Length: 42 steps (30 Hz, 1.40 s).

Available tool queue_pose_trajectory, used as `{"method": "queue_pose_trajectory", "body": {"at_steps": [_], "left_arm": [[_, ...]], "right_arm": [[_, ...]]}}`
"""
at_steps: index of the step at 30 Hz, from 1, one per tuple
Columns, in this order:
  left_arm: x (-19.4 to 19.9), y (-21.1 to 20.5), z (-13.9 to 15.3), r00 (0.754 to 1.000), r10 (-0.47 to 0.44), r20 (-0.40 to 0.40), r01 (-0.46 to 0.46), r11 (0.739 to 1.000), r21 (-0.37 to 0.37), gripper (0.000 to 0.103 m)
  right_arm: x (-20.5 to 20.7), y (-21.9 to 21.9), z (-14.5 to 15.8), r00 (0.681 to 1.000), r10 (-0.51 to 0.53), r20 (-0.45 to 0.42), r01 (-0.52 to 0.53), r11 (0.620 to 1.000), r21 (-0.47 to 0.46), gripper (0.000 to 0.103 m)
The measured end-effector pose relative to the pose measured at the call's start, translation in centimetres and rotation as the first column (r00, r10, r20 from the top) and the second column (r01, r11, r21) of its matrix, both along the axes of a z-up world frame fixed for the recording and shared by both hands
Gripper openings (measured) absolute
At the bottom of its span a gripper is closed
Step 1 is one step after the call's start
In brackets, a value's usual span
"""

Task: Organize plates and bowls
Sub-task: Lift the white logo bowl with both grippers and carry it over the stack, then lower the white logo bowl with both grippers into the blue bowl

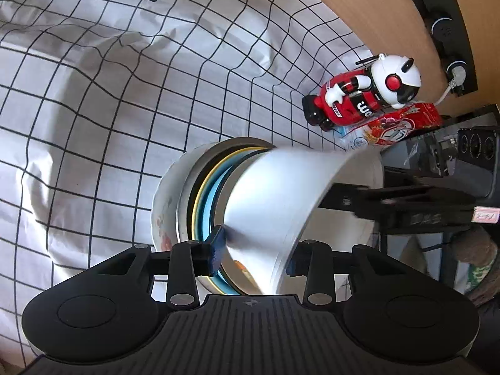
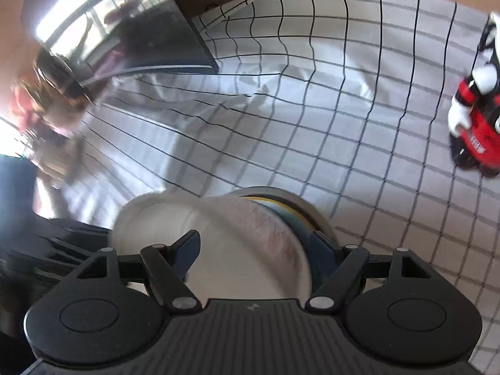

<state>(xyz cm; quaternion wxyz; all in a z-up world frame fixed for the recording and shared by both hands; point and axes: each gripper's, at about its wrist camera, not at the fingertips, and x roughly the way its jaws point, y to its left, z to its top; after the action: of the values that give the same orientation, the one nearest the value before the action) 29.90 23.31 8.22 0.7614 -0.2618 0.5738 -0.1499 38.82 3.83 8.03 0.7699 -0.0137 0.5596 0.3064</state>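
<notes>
Left claw (image 1: 254, 251): tilted steeply down over the stack; its blue pads sit on either side of the white bowl (image 1: 281, 206), one against the outer wall, the other largely hidden behind the rim. Whether they press on it cannot be told.
Right claw (image 2: 254, 250): also pitched steeply down; jaws spread wide around the same bowl (image 2: 218, 243), left pad inside the cavity, right pad outside the wall. Contact is blurred; grip cannot be told.
Bowl: raised on edge above the stack, mouth turned toward the right claw, base toward the left; its axis lies roughly level, across the two claws. Motion-blurred in both views.
Stack (image 1: 193, 206): nested plates and bowls directly beneath the white bowl, on the cloth; grey, yellow and blue rims show, with a floral white dish (image 1: 162, 218) outermost.
Cloth (image 1: 109, 109): white with a black grid, creased, covering the counter (image 1: 359, 6), whose bare wood shows at the far edge.
Toy (image 1: 362, 93): red, white and black robot figure lying on its side on the cloth, well apart from the stack.
Packet (image 1: 403, 125): red snack wrapper just beside the toy.
Power strip (image 1: 443, 28): black, on the bare counter, one plug inserted.
Dark slab (image 2: 165, 43): flat glossy panel at the cloth's far corner, well clear.
Obstruction: each claw crowds the other across the bowl; the other claw (image 1: 406, 206) shows as a black bar at the bowl's mouth.
</notes>
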Motion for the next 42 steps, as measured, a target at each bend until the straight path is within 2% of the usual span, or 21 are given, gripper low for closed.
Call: {"method": "queue_pose_trajectory", "body": {"at_steps": [3, 5, 9, 12, 16, 18, 20, 21, 24, 26, 28, 30, 33, 35, 38, 42], "left_arm": [[0.2, -0.3, -0.1, 1.0, -0.006, 0.02, 0.006, 1.0, 0.012, 0.036], [0.3, 0.1, 0.2, 0.999, 0.011, 0.037, -0.011, 1.0, 0.012, 0.036], [0.5, 0.8, 0.9, 0.999, 0.013, 0.035, -0.011, 0.999, -0.042, 0.036], [0.7, 0.7, 1.1, 1.0, -0.007, 0.024, 0.008, 0.999, -0.043, 0.036], [1.0, 1.1, 0.3, 1.0, 0.019, 0.002, -0.019, 0.999, -0.042, 0.035], [1.2, 1.2, -0.4, 0.999, 0.04, -0.003, -0.04, 0.998, -0.04, 0.027], [1.2, 1.3, -0.5, 0.999, 0.052, 0.003, -0.052, 0.998, -0.043, 0.026], [1.2, 1.2, -0.2, 0.999, 0.048, 0.024, -0.047, 0.998, -0.03, 0.026], [0.5, 0.3, 1.7, 0.987, 0.01, 0.158, -0.029, 0.993, 0.118, 0.027], [0.1, -0.3, 2.9, 0.974, -0.007, 0.225, -0.034, 0.983, 0.181, 0.027], [-0.4, -0.6, 3.9, 0.956, -0.013, 0.293, -0.047, 0.979, 0.198, 0.027], [-0.6, -1.0, 4.5, 0.944, -0.019, 0.33, -0.059, 0.973, 0.225, 0.027], [-0.1, -2.0, 4.2, 0.949, -0.048, 0.31, -0.054, 0.949, 0.311, 0.026], [0.3, -2.4, 3.4, 0.958, -0.065, 0.278, -0.038, 0.936, 0.351, 0.027], [0.4, -2.4, 2.5, 0.967, -0.053, 0.251, -0.035, 0.942, 0.333, 0.028], [0.6, -2.5, 2.0, 0.971, -0.061, 0.23, -0.019, 0.945, 0.328, 0.028]], "right_arm": [[-0.1, 0.2, -0.5, 0.998, 0.003, 0.058, 0.0, 0.998, -0.056, 0.078], [0.3, -0.3, -0.7, 0.998, -0.019, 0.058, 0.022, 0.999, -0.048, 0.078], [0.6, -1.8, -0.1, 0.998, -0.065, -0.003, 0.065, 0.997, 0.042, 0.078], [0.4, -2.0, 0.6, 0.996, -0.058, -0.066, 0.065, 0.993, 0.102, 0.078], [0.3, -1.3, 0.9, 0.997, -0.046, -0.054, 0.05, 0.996, 0.078, 0.078], [0.2, -1.0, 0.4, 0.998, -0.043, -0.044, 0.046, 0.997, 0.061, 0.078], [0.0, -0.9, 0.0, 0.999, -0.032, -0.009, 0.032, 0.999, 0.023, 0.078], [-0.3, -0.7, -0.1, 1.0, -0.02, 0.024, 0.02, 1.0, -0.006, 0.078], [-1.0, -0.9, -0.1, 0.99, 0.019, 0.141, -0.01, 0.998, -0.063, 0.078], [-1.8, -1.2, 0.5, 0.972, 0.033, 0.231, -0.021, 0.998, -0.055, 0.078], [-2.6, -1.8, 1.1, 0.948, 0.017, 0.319, -0.01, 1.0, -0.023, 0.078], [-3.1, -2.4, 1.5, 0.931, -0.009, 0.366, 0.004, 1.0, 0.014, 0.078], [-2.8, -3.2, 1.3, 0.939, -0.048, 0.34, 0.035, 0.998, 0.046, 0.078], [-2.4, -3.5, 0.6, 0.946, -0.064, 0.317, 0.057, 0.998, 0.032, 0.078], [-1.9, -4.0, -0.8, 0.954, -0.094, 0.285, 0.097, 0.995, 0.003, 0.078], [-1.7, -4.5, -2.7, 0.966, -0.121, 0.228, 0.12, 0.993, 0.017, 0.078]]}}
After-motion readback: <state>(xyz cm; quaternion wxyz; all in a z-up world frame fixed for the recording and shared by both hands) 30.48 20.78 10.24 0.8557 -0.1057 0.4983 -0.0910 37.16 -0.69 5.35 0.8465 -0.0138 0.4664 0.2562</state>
